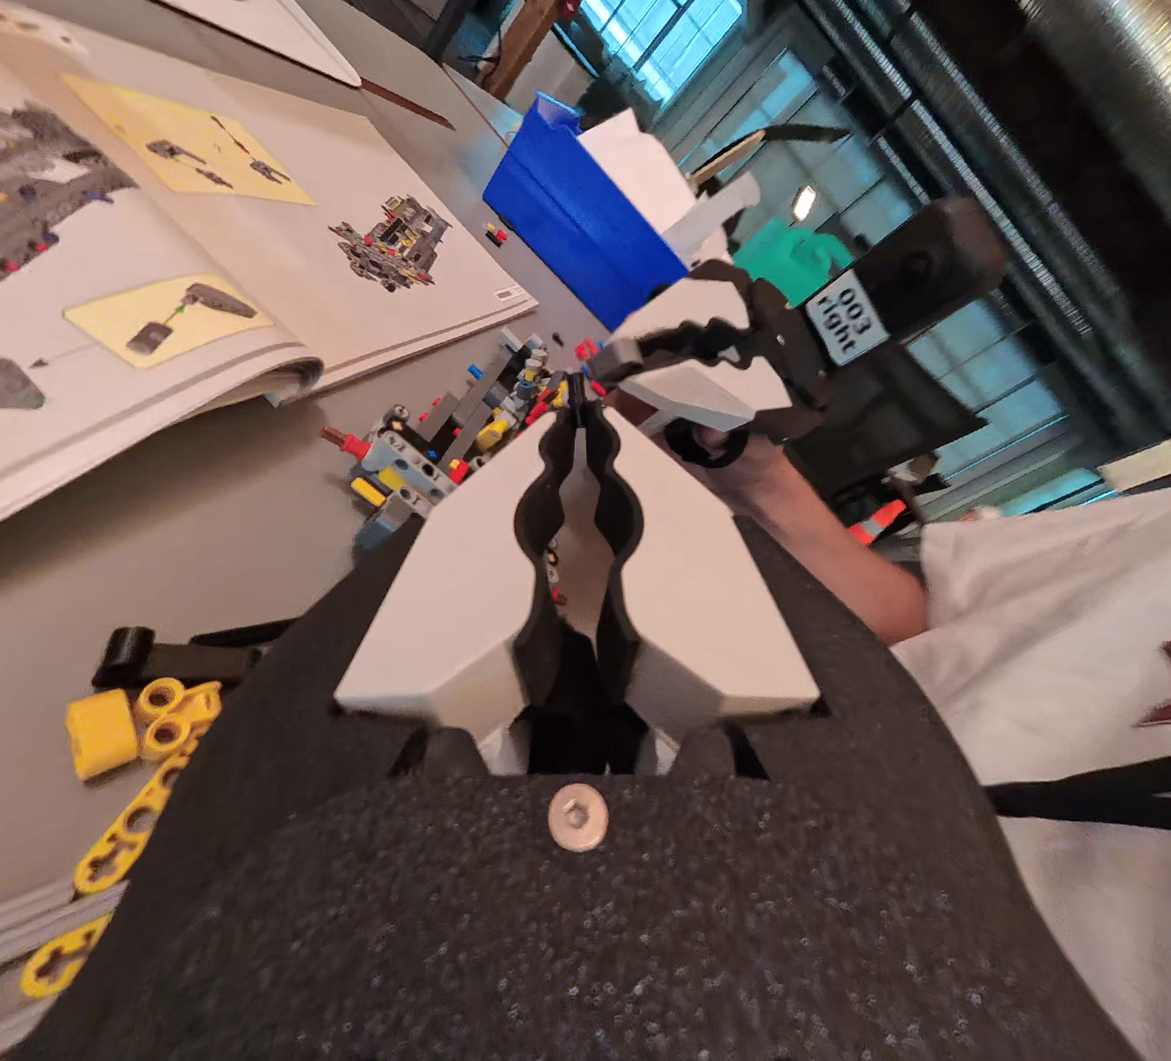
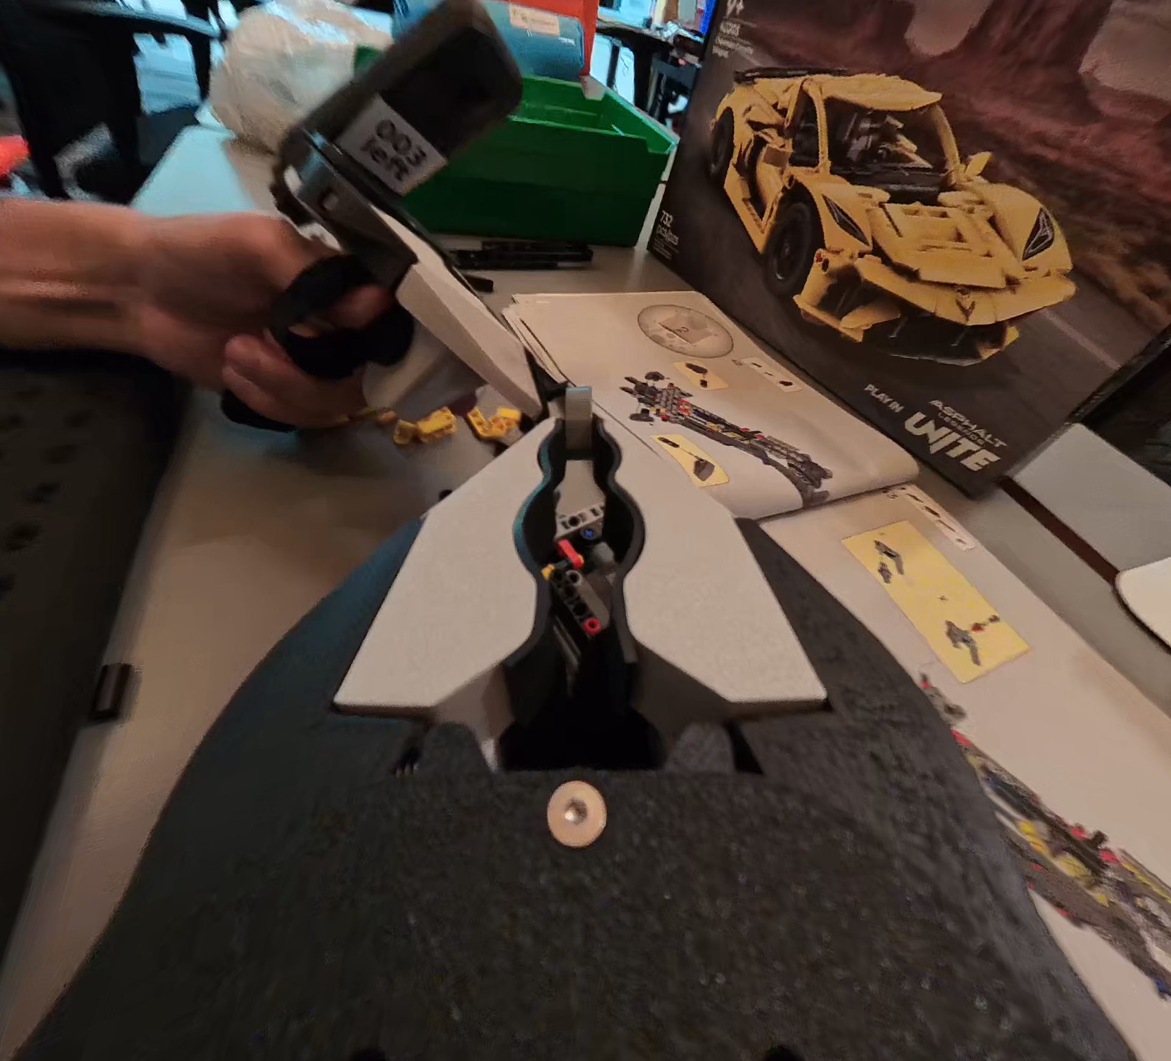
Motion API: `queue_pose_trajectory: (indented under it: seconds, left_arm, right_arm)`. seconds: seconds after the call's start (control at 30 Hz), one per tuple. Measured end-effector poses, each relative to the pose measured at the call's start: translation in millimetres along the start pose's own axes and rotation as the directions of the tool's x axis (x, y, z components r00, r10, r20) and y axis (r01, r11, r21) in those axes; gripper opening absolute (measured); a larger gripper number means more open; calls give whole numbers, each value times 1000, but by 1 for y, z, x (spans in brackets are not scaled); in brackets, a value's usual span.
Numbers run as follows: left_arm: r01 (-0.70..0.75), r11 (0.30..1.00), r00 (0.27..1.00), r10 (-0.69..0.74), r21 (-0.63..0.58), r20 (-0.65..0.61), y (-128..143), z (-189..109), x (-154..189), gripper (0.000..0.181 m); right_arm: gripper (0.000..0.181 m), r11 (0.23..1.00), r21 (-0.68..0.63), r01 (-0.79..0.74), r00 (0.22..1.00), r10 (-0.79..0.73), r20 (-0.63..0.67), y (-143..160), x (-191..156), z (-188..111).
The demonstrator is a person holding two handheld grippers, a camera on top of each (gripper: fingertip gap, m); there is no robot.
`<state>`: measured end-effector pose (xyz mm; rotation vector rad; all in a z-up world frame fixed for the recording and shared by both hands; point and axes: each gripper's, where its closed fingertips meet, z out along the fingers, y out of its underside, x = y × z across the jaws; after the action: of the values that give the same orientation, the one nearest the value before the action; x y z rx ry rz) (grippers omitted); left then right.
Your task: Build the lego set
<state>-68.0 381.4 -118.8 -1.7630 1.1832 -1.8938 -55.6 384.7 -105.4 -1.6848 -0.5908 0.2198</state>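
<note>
The left gripper (image 1: 578, 406) sits at the centre of the left wrist view, its jaws nearly together and pinching a small black piece (image 1: 576, 397) at the very tips. The right gripper (image 2: 578, 419), centre of the right wrist view, is clamped on a grey piece (image 2: 578, 406) that sticks up past its tips. In the left view that same gripper comes in from the right with the grey piece at its tip, just beside the black one. I judge the 2 are about to be joined, though whether they touch yet I cannot tell.

The chassis (image 1: 443, 448), a grey, black and yellow build studded with red and blue pins, lies on the tabletop (image 1: 190, 524) just left of centre in the left view, beneath the grippers. Loose yellow parts (image 1: 146, 720) lie at lower left, and the manual (image 1: 253, 245) is open at upper left. In the right view the set's box (image 2: 919, 175) stands at upper right.

These parts should be light, rigid and slick plastic. The black piece is tiny, held only by the tips, so it could twist or pop out under pressure. Better to grip each across flat faces, leaving the mating ends clear. The chassis looks stiff but likely sheds pins if pried; hold it by its long beams.
</note>
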Motion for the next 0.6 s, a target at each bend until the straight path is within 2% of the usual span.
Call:
queue_pose_trajectory:
  seconds: [0.2,0.6]
  left_arm:
    - [115,993,984,-116,-20,-138,2,-5,13,3]
    - [170,982,973,-180,-83,-143,10,-3,11,3]
  right_arm:
    - [7,999,-30,-33,999,34,31,7,-6,9]
    - [7,999,-9,-37,998,38,49,4,-10,12]
